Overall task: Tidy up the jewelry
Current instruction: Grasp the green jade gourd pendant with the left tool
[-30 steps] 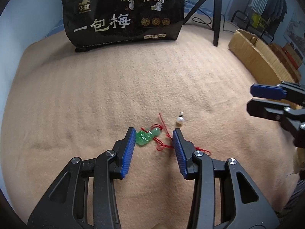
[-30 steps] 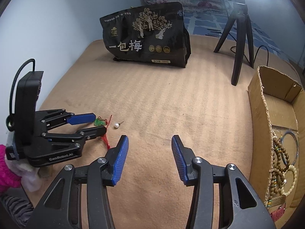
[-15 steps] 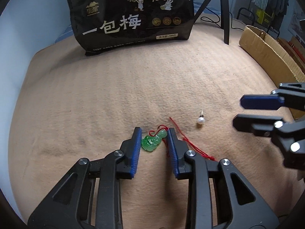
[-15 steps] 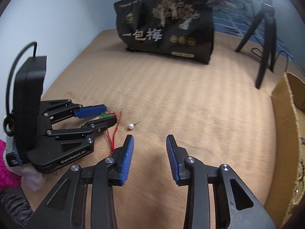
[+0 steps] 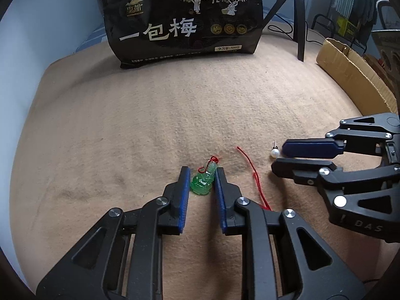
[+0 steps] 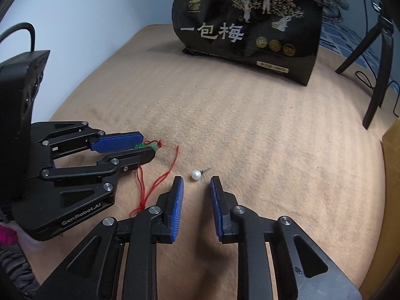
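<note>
Surface: tan, ribbed fleece blanket (image 5: pixel 150 115) spread flat under everything, faintly soiled near the middle.
Pendant: translucent green carved-stone pendant (image 5: pixel 203 182) on a thin red cord (image 5: pixel 252 172), lying on the blanket in the near centre of the left wrist view; the cord loops at the pendant's far end and trails off to the right and nearer.
Left gripper: black two-finger gripper with blue ribbed pads (image 5: pixel 202 175), pointing down at the blanket. Its jaws have just been closing and now stand narrow, one pad on either side of the pendant and right against it; whether they press it firmly I cannot tell.
Earring: small white pearl stud earring with a short metal post (image 6: pixel 196 174), lying on the blanket to the right of the pendant, post pointing far and right in the right wrist view.
Right gripper: matching black gripper with blue pads (image 6: pixel 197 183). Its jaws have just been closing to a narrow gap; the pearl lies just beyond the fingertips, in line with the gap, untouched and not held.
Far side: black glossy snack bag with white Chinese characters and gold tree print (image 5: pixel 182 17), standing upright.
Far right: black tripod leg (image 5: pixel 300 22) and a brown corrugated cardboard box (image 5: pixel 350 75) at the blanket's right edge.
</note>
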The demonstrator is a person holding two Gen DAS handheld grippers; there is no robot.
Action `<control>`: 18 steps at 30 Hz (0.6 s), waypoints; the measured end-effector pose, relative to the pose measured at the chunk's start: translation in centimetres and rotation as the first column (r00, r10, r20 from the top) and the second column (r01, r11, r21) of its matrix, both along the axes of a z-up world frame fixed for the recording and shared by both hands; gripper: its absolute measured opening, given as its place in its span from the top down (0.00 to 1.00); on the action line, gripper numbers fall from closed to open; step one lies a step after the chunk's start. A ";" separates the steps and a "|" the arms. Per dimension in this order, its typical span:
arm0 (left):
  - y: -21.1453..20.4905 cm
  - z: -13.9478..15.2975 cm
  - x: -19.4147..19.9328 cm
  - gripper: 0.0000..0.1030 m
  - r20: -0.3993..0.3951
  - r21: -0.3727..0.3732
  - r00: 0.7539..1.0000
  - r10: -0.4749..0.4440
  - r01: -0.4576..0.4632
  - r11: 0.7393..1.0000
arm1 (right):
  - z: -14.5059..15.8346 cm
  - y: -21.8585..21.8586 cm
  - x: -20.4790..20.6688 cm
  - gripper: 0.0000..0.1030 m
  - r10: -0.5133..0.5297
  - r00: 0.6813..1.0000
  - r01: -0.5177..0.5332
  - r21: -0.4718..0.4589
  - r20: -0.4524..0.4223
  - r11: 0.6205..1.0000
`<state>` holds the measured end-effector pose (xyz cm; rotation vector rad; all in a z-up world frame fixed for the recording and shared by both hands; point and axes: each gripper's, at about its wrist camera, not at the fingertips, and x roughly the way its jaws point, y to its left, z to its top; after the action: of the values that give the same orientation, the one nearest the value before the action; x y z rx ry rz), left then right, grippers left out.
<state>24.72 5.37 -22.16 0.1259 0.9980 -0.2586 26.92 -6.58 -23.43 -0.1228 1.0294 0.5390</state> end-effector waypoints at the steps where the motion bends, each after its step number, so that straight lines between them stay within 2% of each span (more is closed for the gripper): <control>1: 0.0 0.0 0.0 0.82 0.000 -0.001 1.000 0.001 -0.001 1.000 | -0.1 0.2 0.1 0.84 0.002 1.000 -0.002 -0.005 0.002 1.000; 8: 0.3 0.1 0.0 0.82 0.003 -0.006 1.000 0.012 -0.011 1.000 | -0.2 1.3 0.7 0.92 0.022 1.000 -0.021 -0.037 0.017 0.999; 18: 1.1 0.7 -0.3 0.82 -0.014 -0.061 0.999 0.042 -0.043 0.997 | 0.7 0.6 0.3 0.93 0.017 0.999 -0.016 -0.031 0.035 0.999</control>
<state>24.41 6.46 -21.42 0.0474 1.0032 -0.2508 27.23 -5.93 -22.72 -0.1679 1.0031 0.5340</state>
